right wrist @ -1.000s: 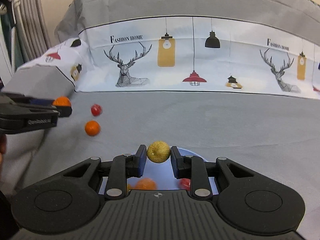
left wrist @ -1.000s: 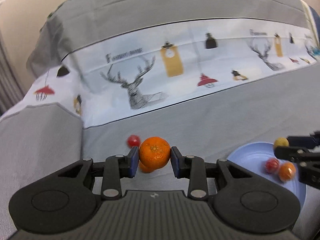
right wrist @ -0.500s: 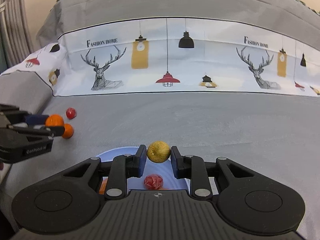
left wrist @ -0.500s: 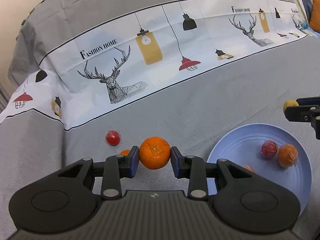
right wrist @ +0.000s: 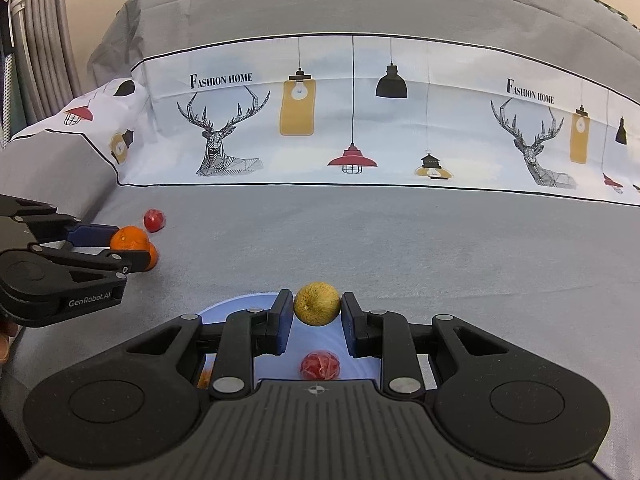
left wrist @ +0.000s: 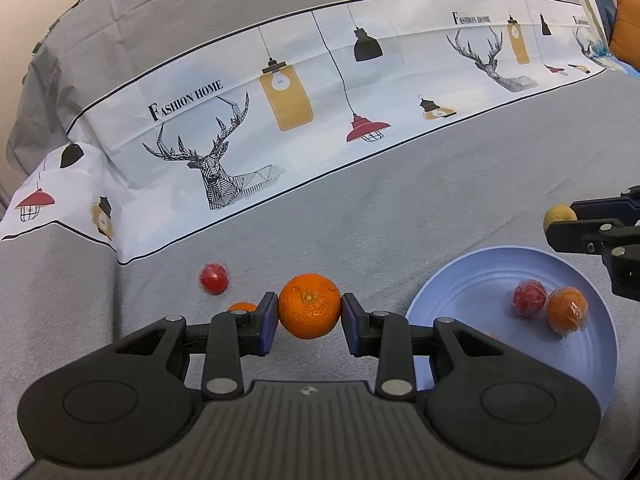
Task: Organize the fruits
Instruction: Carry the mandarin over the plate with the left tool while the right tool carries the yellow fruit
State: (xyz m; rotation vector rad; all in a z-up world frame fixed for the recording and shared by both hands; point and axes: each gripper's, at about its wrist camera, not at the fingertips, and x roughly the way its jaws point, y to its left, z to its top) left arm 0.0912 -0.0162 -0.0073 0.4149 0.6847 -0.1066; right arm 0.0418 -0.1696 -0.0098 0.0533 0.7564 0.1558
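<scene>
My left gripper (left wrist: 309,314) is shut on a large orange (left wrist: 309,306) held above the grey sofa seat, left of the blue plate (left wrist: 460,304). A smaller orange (left wrist: 240,306) and a red fruit (left wrist: 214,278) lie on the seat just beyond it. On the plate rest a wrapped red fruit (left wrist: 530,298) and a wrapped orange (left wrist: 567,310). My right gripper (right wrist: 316,316) is shut on a yellow fruit (right wrist: 317,303) over the plate's far rim (right wrist: 240,303), with the wrapped red fruit (right wrist: 320,365) below it. The left gripper (right wrist: 132,248) shows at the left in the right wrist view.
The sofa's backrest wears a white cover (left wrist: 280,92) printed with deer and lamps, and the armrest (left wrist: 52,280) rises at the left. An orange cushion (left wrist: 628,28) sits at the far right. Grey curtains (right wrist: 36,40) hang beyond the armrest.
The left gripper sank and rolled with the large orange, bringing the plate further into its view. The right gripper kept its hold on the yellow fruit with little movement.
</scene>
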